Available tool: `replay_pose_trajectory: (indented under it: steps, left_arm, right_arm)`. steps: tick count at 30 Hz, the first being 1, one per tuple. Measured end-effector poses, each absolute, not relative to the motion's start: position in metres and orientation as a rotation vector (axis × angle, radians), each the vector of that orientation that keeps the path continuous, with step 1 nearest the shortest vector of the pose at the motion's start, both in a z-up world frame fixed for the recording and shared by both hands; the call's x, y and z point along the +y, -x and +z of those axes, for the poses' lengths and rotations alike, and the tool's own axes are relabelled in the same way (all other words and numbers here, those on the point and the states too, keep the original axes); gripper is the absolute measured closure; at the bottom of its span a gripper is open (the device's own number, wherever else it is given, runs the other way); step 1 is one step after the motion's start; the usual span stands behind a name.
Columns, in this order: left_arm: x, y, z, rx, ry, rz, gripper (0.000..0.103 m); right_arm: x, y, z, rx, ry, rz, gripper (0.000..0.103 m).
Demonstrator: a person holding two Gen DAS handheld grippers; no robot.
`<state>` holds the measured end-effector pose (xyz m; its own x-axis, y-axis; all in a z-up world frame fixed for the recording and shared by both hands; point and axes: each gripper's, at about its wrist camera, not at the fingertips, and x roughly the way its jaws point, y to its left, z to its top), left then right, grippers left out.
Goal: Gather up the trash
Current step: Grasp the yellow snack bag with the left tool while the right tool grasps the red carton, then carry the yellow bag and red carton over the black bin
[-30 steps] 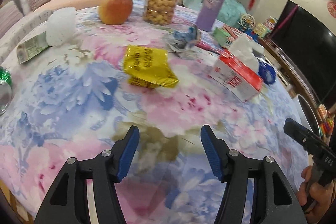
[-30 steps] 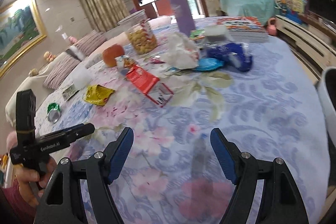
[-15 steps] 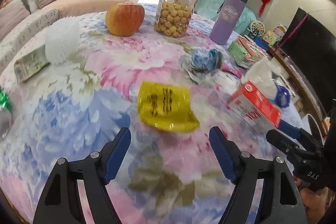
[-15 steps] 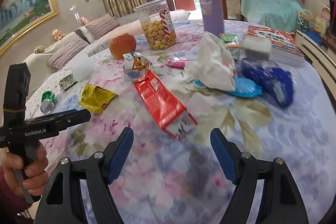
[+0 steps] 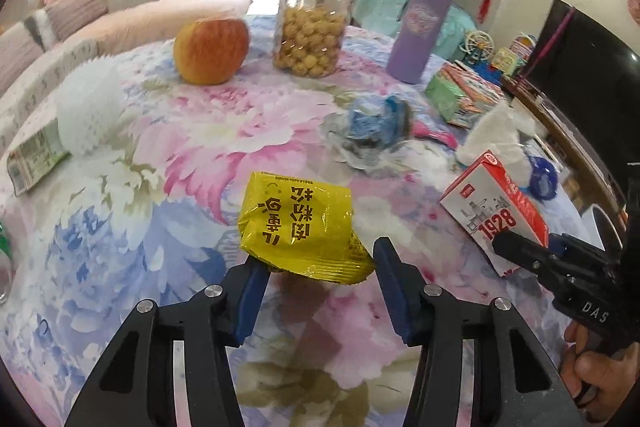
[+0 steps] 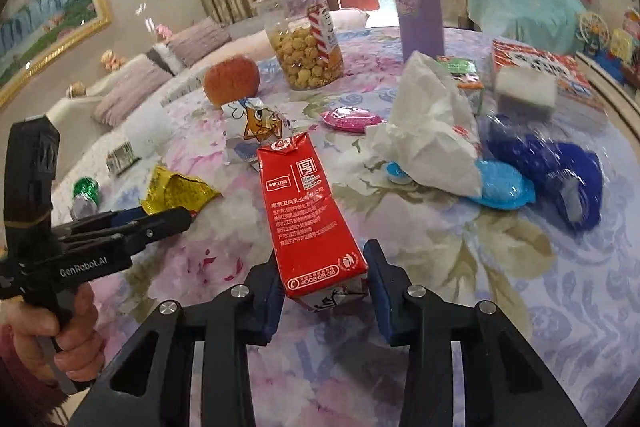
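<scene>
A yellow snack wrapper (image 5: 298,223) lies on the floral tablecloth (image 5: 160,163). Its near edge is between the blue pads of my left gripper (image 5: 319,259), whose jaws are closing and touch it on both sides. From the right wrist view the wrapper (image 6: 176,187) looks bunched at the left gripper's (image 6: 160,223) tips. A red milk carton (image 6: 308,211) lies on its side. My right gripper (image 6: 324,263) has its closing jaws against both sides of the carton's near end. The carton (image 5: 496,211) and the right gripper (image 5: 520,251) also show in the left wrist view.
Behind stand an apple (image 5: 210,51), a clear jar of puffed snacks (image 5: 312,27) and a purple tumbler (image 5: 416,27). Loose litter includes a crumpled blue-white wrapper (image 5: 372,131), a white tissue (image 6: 432,139), blue plastic (image 6: 560,171), a green can (image 6: 84,191) and a small green carton (image 5: 34,159).
Both grippers moved forward across the table. The left jaws narrowed onto the yellow wrapper. The right jaws narrowed onto the red carton.
</scene>
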<state>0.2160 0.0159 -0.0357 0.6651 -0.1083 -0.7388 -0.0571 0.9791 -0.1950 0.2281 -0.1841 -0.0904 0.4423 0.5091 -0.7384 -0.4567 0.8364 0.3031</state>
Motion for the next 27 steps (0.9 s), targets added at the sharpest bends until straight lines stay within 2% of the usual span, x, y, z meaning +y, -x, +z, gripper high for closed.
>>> replay_pose_trajectory:
  steps: [27]
  left_arm:
    - [-0.117, -0.176, -0.017, 0.817, 0.071, -0.392, 0.053]
  right_arm:
    - [-0.346, -0.139, -0.059, 0.867, -0.285, 0.289, 0.066]
